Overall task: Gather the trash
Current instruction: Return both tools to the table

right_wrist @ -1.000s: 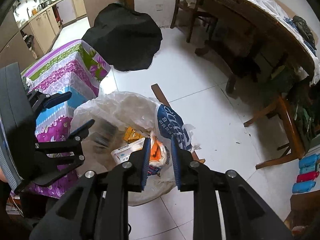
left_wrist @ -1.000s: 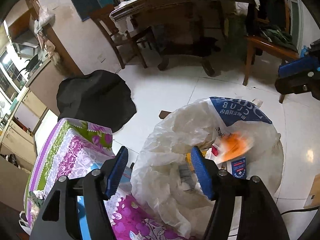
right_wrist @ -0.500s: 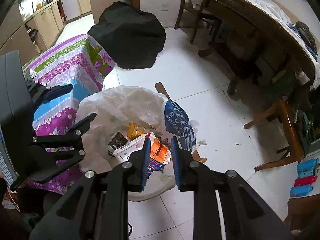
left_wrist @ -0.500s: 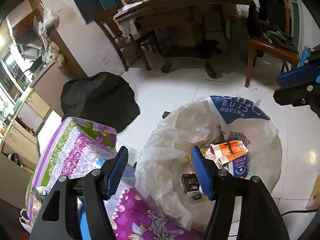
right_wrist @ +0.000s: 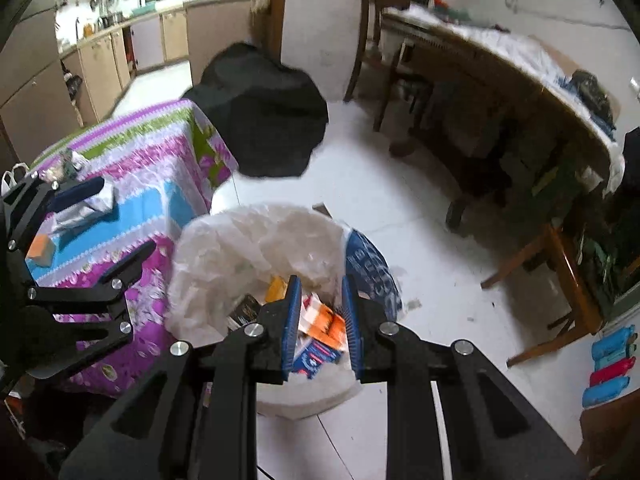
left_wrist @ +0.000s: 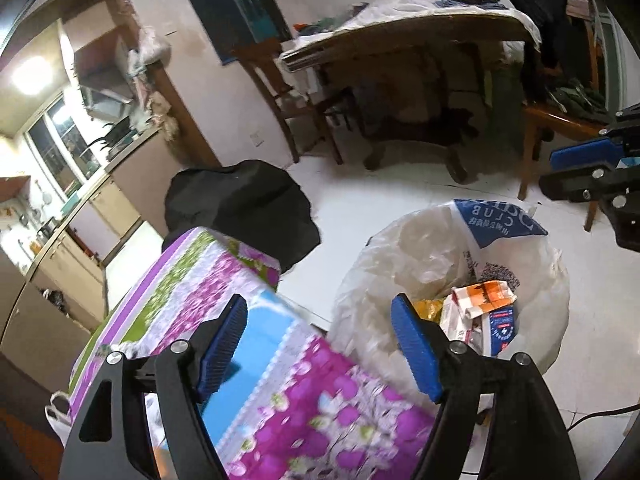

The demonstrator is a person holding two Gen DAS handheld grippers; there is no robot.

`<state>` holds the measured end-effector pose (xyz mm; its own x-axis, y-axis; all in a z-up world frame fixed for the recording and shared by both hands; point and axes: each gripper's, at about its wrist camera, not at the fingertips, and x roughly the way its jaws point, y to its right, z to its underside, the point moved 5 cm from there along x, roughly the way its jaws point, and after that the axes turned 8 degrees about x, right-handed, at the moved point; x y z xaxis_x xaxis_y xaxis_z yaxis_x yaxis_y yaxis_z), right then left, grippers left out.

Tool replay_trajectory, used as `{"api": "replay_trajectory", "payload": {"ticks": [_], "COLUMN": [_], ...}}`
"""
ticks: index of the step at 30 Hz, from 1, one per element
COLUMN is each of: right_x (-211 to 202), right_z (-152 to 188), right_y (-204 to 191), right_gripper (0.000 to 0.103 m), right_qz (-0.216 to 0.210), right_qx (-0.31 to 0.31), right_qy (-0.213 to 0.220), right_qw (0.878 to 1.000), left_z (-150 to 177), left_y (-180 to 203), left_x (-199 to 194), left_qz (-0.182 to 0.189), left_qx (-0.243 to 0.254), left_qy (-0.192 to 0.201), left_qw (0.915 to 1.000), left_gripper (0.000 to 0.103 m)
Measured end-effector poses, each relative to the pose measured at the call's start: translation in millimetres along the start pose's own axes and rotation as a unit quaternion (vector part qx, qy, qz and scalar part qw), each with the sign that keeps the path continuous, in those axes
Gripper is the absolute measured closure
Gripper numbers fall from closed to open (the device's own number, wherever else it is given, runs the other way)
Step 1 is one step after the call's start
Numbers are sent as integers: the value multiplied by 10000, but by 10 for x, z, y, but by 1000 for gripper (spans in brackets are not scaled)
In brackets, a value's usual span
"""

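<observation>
A bin lined with a white plastic bag (left_wrist: 408, 256) stands on the floor and shows in the right wrist view (right_wrist: 240, 248) too. Inside lie an orange-and-white carton (left_wrist: 484, 294) (right_wrist: 324, 320), a blue-and-white box (left_wrist: 502, 326) and a small black pack (right_wrist: 246, 306). My left gripper (left_wrist: 320, 344) is open and empty over the corner of the floral-clothed table (left_wrist: 192, 276). My right gripper (right_wrist: 320, 316) is open a narrow gap and empty, above the bin. On the table lie a crumpled white wrapper (right_wrist: 90, 206) and an orange block (right_wrist: 40, 249).
A black cloth-covered object (left_wrist: 240, 204) stands behind the small table. A long wooden table (left_wrist: 408, 36) with chairs (left_wrist: 560, 120) fills the far side. Kitchen counters (right_wrist: 132, 44) run along the left. White tiled floor (right_wrist: 420, 216) lies around the bin.
Both grippers have lifted and pulled back from the bin. The left one has swung left over the floral table. The orange carton that was falling now rests in the bin.
</observation>
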<state>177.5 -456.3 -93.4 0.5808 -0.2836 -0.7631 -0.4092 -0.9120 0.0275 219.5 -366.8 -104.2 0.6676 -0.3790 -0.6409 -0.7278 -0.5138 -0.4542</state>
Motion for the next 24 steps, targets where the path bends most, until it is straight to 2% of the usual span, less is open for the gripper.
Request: {"api": "replay_trajectory", "payload": {"ticks": [6,10,14,24], "right_x": [-285,-414,-528,-458], "right_z": [20,45,107,319], "right_y": [-303,-497,-730,-1417], "right_gripper": [83,83,76,75], "right_qz": [97,57,-43,-488], "right_qx": [-72,-126,-169,-294], "right_qy": [930,1298,1656,1711], "right_qw": [9956,9914,9860,9836], "left_z": [301,466,724,1516], "left_y": [-227,-374,-571,-1060], "left_x": [-211,-304,-412,-521], "left_qz": [-162,-201,-300,-515], "left_qx": [-225,-445,-704,-1371], "left_qy": [-3,-41,-114,-549], "left_qw": [9996,9988,9970,9877], "left_gripper": [28,27,24,23]}}
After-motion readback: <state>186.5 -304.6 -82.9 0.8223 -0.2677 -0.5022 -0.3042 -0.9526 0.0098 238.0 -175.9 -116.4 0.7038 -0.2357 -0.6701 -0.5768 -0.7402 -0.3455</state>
